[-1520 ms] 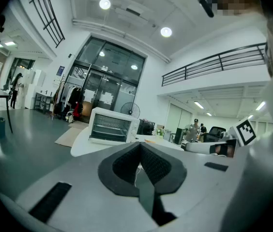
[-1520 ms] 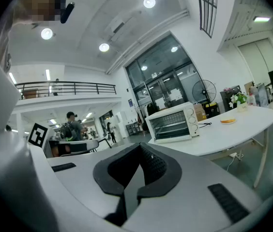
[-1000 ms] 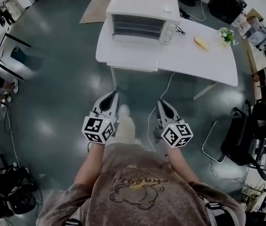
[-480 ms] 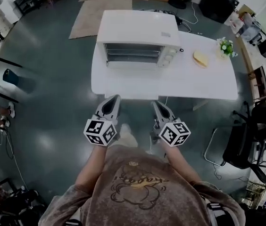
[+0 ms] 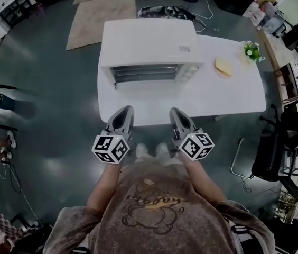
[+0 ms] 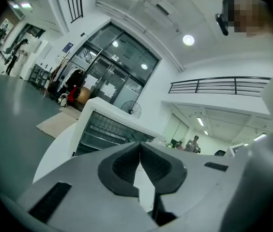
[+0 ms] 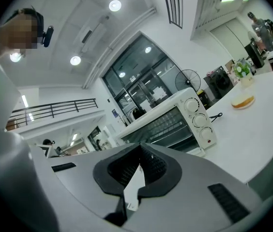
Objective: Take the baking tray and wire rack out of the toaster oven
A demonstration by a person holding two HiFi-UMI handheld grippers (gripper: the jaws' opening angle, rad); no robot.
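Note:
A white toaster oven (image 5: 149,44) stands on a white table (image 5: 233,97) with its glass door closed. Through the glass I see wire shelves (image 5: 145,74); the baking tray cannot be told apart from them. Both grippers are held level at the table's near edge, short of the oven. My left gripper (image 5: 123,111) is shut and holds nothing; in its own view the oven (image 6: 105,129) lies ahead, left of its jaws (image 6: 140,144). My right gripper (image 5: 174,112) is also shut and holds nothing; the oven (image 7: 175,122) with its three knobs lies ahead of its jaws (image 7: 140,146).
A slice of bread on a plate (image 5: 223,66) and a small flower pot (image 5: 252,51) sit on the table right of the oven. A small black tool (image 7: 214,115) lies by the oven. A black chair (image 5: 276,152) stands at the right, and a brown mat (image 5: 104,12) lies beyond the table.
The person has walked up to the table, so the oven and table have come much closer. Both grippers stayed shut and side by side.

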